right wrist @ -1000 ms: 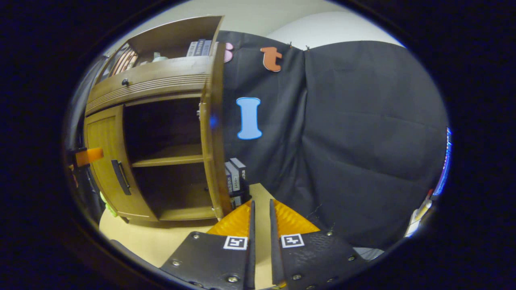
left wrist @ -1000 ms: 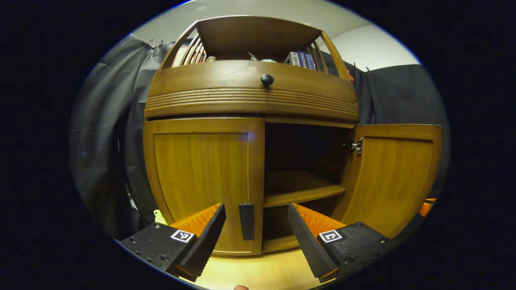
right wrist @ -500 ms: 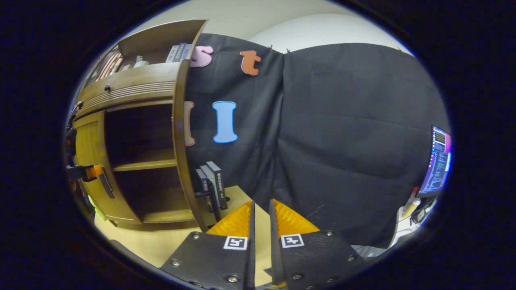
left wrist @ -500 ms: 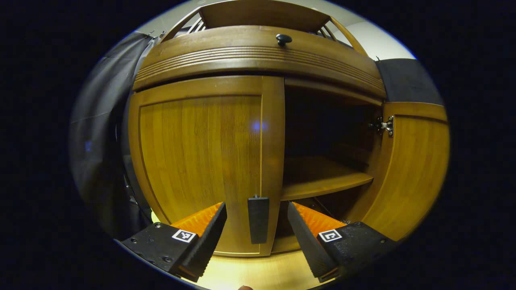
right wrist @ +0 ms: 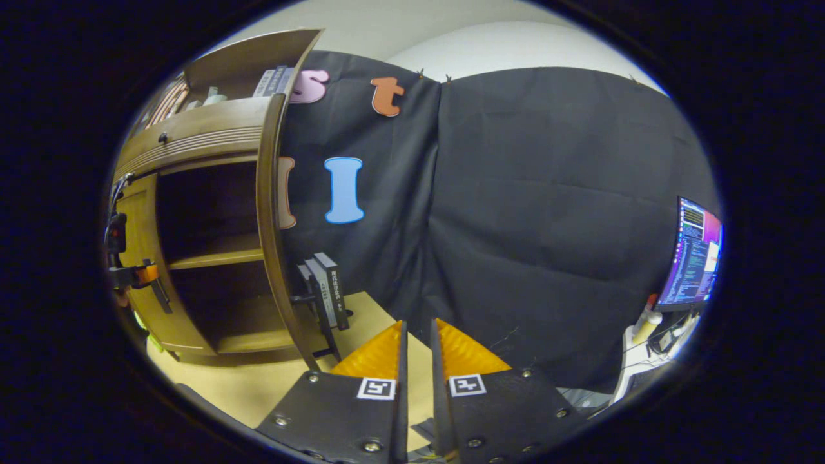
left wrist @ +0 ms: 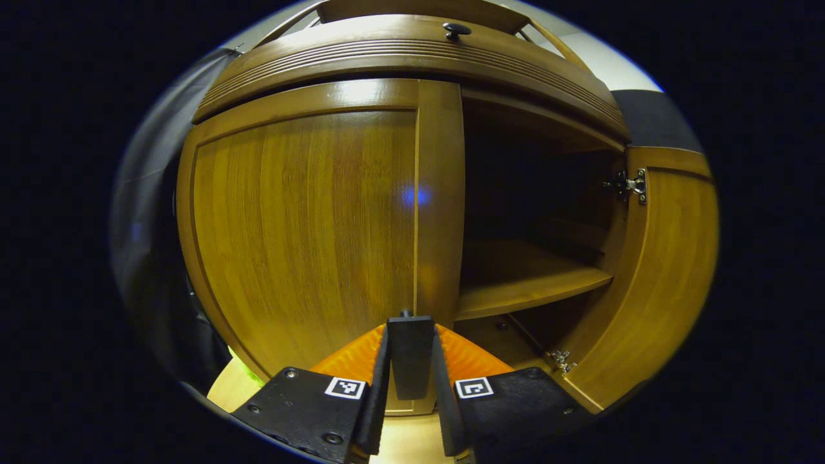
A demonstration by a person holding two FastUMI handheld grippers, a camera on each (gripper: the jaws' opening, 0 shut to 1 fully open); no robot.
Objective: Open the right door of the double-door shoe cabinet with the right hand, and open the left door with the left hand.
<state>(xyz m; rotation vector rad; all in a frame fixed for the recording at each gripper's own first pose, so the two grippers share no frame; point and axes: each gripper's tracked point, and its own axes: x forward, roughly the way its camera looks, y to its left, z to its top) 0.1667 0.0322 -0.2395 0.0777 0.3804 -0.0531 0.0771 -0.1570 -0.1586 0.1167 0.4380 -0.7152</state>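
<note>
In the left gripper view the wooden shoe cabinet [left wrist: 412,58] is very close. Its left door [left wrist: 303,212] is closed, and its black handle [left wrist: 410,361] stands upright between my left gripper's [left wrist: 410,332] orange fingers, which are shut on it. The right door [left wrist: 657,270] stands swung wide open, showing a dark inside with a shelf [left wrist: 528,280]. In the right gripper view the open right door [right wrist: 269,219] is edge-on, and the left gripper [right wrist: 135,276] is at the left door's handle. My right gripper [right wrist: 417,351] is shut and empty, off to the right of the cabinet.
Dark books [right wrist: 325,290] stand on the tan table [right wrist: 258,386] behind the open right door. A lit monitor [right wrist: 696,254] and a bottle [right wrist: 641,325] are at the far right. A drawer knob [left wrist: 456,28] sits above the doors.
My left gripper moved in to the left door's handle and shut on it. The right gripper drifted a little away from the cabinet, staying shut.
</note>
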